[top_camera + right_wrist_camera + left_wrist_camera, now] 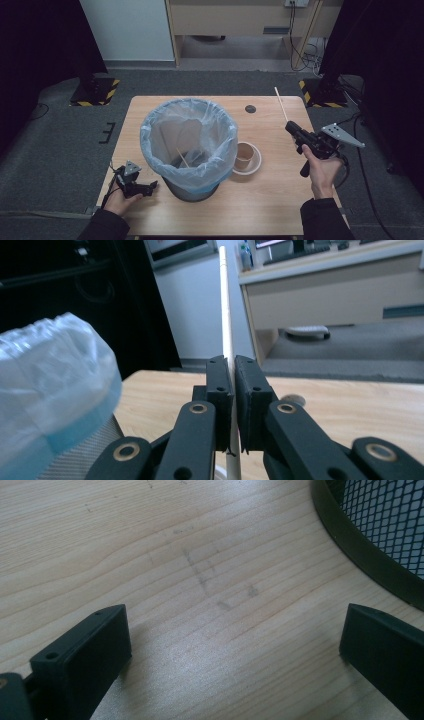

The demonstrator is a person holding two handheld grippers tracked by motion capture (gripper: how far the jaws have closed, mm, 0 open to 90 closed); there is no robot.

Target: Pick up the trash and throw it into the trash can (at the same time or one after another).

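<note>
The right gripper (291, 127) is clamped on a thin wooden stick (281, 104), its two black jaws pressed together with the stick pinched between the pads. In the right gripper view the stick (226, 305) runs straight up out of the closed jaws and on past them, while a short length of it pokes out below the pads toward the gripper's body. In the high view this gripper is held up off the wooden table (270, 200) near its right edge, and the stick slants away from the jaws toward the far side of the table. To the left of the right gripper, well apart from it, stands a mesh waste bin (189, 145) lined with a pale blue plastic bag, with another thin stick lying inside it. A paper cup (246, 157) sits between that bin and the right gripper, just beside the bin. The left gripper (152, 186) rests low at the near left of the table, its jaws spread wide with nothing between them. In the left gripper view bare tabletop lies between the two jaws, and the bin's dark rim and mesh wall (370, 535) curve past just beyond the right-hand jaw.
</note>
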